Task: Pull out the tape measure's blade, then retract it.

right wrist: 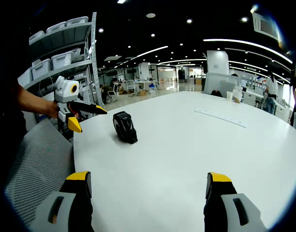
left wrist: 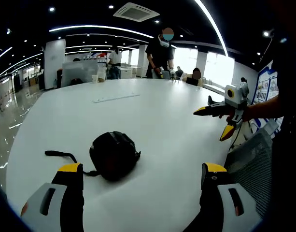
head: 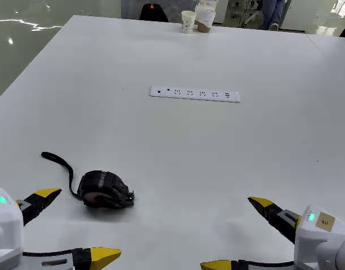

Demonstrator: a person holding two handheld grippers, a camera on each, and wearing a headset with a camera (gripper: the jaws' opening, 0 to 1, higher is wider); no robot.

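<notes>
Nearby table (head: 217, 152) edge, tape measure (head: 104, 190); left tool (head: 84, 224), right tool (head: 231, 232) agape.

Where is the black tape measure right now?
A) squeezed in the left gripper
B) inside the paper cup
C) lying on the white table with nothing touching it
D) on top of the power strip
C: the tape measure lies on the table, just ahead of the open left gripper, whose jaws are clear of it.

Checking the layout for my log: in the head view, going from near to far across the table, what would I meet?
First the tape measure, then the power strip, then the paper cup at the far edge.
</notes>
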